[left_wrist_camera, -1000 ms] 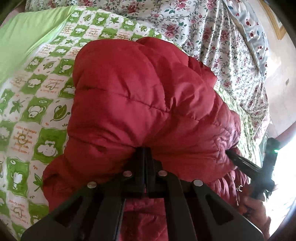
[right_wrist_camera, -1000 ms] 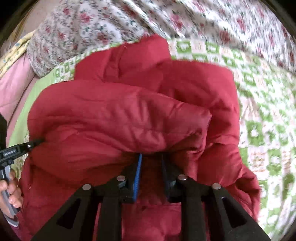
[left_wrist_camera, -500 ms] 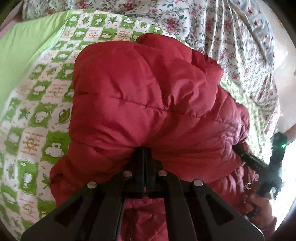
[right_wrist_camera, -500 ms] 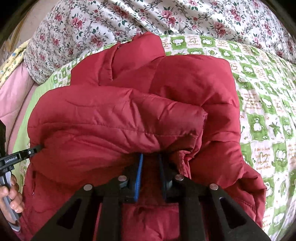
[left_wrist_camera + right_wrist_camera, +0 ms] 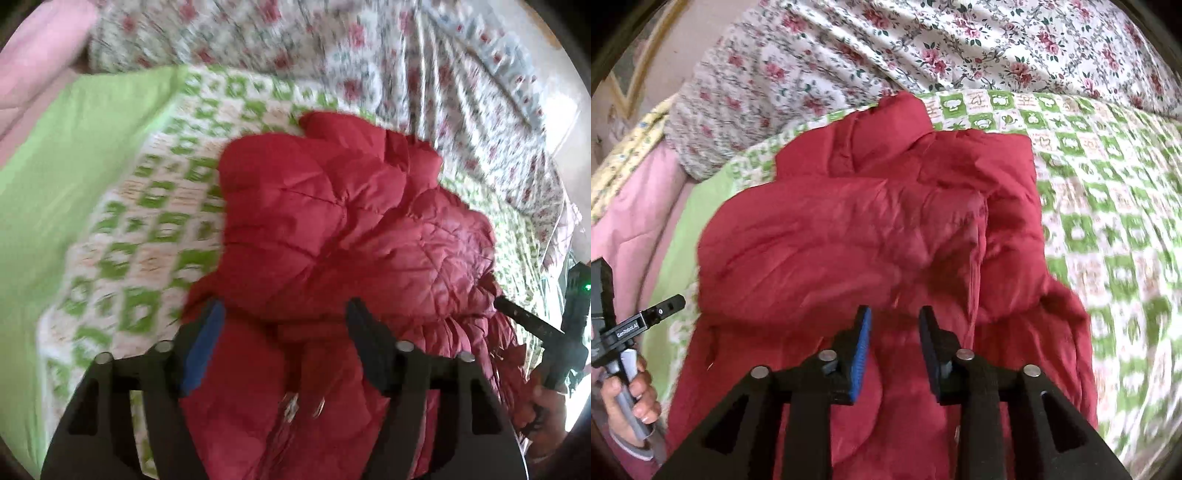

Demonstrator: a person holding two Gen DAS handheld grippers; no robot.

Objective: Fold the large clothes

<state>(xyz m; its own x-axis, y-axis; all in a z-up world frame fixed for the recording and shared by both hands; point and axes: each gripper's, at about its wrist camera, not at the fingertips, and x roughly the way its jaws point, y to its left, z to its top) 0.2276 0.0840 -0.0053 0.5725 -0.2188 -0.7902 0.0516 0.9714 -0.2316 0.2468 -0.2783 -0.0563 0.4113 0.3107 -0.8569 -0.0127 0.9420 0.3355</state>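
Observation:
A red quilted puffer jacket (image 5: 347, 236) lies bunched and folded over on the green-and-white patterned bedspread (image 5: 147, 229); it also shows in the right wrist view (image 5: 871, 236). My left gripper (image 5: 284, 314) is open, jaws wide apart over the jacket's near edge, holding nothing. My right gripper (image 5: 894, 317) is open, blue pads apart, just above the jacket's near part. Each gripper shows at the edge of the other view: the right gripper (image 5: 498, 302) at the jacket's right side, the left gripper (image 5: 674, 302) left of the jacket.
A floral quilt (image 5: 960, 48) is piled along the far side of the bed. A plain green sheet (image 5: 74, 155) and pink bedding (image 5: 631, 221) lie to the left. The person's hands (image 5: 628, 406) hold the gripper handles.
Both grippers have opened and let go of the jacket's folded edge, then drawn back a little. The jacket has settled onto the bed.

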